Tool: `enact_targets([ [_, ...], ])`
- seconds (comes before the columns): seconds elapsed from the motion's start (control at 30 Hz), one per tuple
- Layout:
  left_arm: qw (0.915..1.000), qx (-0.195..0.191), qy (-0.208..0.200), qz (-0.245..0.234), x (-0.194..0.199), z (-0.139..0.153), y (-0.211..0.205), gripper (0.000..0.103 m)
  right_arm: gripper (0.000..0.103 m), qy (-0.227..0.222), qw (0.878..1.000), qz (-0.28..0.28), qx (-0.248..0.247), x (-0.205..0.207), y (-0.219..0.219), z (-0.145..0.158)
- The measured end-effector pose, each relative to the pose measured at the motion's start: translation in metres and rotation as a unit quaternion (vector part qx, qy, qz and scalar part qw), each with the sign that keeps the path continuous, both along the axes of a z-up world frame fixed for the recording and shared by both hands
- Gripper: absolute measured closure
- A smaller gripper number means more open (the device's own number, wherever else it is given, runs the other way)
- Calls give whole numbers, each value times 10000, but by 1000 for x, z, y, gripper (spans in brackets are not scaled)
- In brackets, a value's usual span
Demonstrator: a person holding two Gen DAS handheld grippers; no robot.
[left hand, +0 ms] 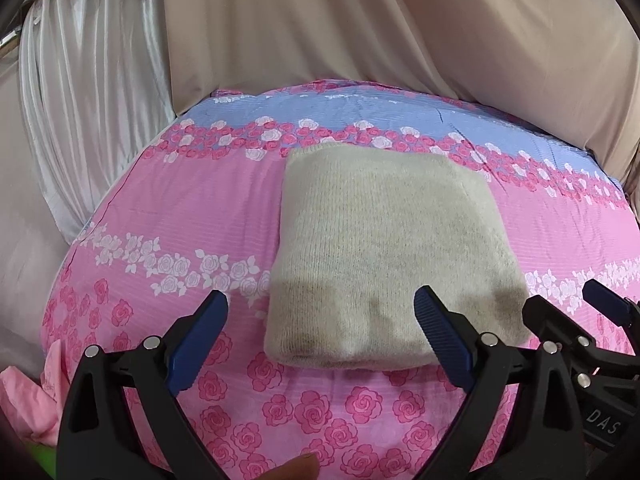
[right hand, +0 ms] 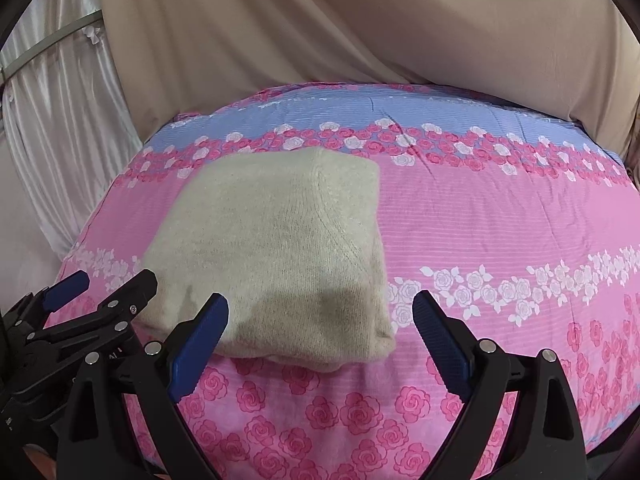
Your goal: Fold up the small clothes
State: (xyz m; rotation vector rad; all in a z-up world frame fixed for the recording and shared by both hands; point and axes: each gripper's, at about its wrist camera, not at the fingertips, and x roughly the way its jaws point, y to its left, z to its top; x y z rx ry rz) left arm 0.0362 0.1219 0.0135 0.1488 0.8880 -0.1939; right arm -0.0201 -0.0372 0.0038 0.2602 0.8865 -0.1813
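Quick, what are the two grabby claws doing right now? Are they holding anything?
Left gripper: open, holding nothing, just in front of the folded sweater.
Right gripper: open, holding nothing, at the sweater's near right corner.

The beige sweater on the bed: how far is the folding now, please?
Done: the beige sweater lies as a compact folded rectangle on the floral bedsheet. In hand: nothing; the left claw and the right claw are both open, near its front edge, gripping no cloth. Left: perhaps only a final tidy. A pink cloth at the left edge may be next, though I cannot tell.
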Motion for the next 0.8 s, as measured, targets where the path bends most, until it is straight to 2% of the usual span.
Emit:
enact_targets([
  [0.8, 9999, 153, -24, 41, -4, 0, -2, 12, 12, 23, 10000, -65, -5, -5, 1, 0],
])
